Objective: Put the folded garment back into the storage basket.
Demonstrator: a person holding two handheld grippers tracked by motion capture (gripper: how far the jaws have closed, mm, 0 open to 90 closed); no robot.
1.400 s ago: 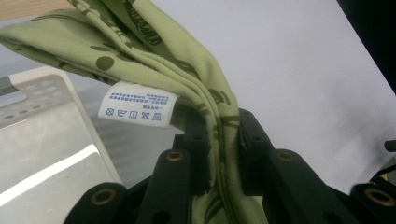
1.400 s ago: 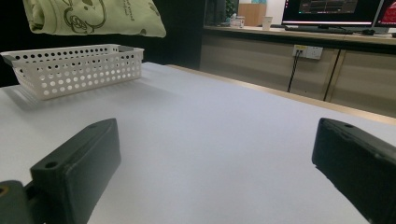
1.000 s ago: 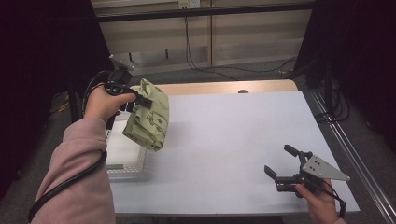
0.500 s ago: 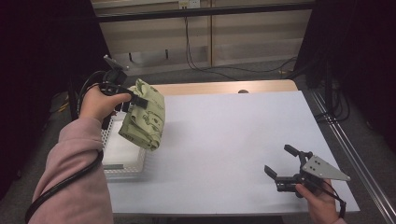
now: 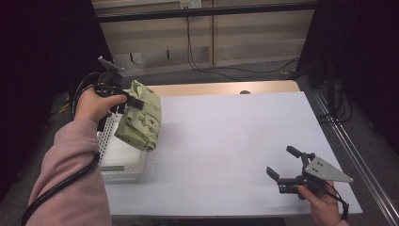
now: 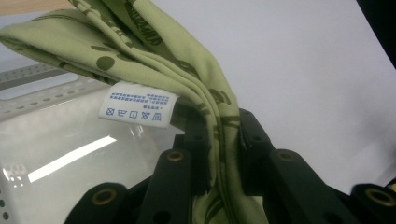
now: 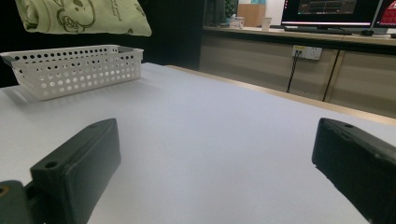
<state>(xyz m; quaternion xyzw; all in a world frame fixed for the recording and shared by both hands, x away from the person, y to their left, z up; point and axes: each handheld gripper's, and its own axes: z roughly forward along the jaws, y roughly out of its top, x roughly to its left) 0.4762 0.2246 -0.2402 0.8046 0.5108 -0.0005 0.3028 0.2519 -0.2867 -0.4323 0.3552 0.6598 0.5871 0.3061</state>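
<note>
A folded green cloth with dark printed figures hangs in the air over the white perforated basket at the table's left edge. My left gripper is shut on the cloth's upper edge. In the left gripper view the black jaws pinch the green cloth just beside its white care label, with the basket below. My right gripper rests open near the table's front right corner, nothing between its jaws. The right gripper view has the cloth hanging above the basket far off.
The white table top spreads wide between the basket and the right gripper. A wooden strip runs along its far edge. Cables and a low wall lie beyond. A monitor stands on a far bench.
The left hand has carried the cloth a little to the left and back, so it now hangs more squarely over the basket. The right gripper has stayed put.
</note>
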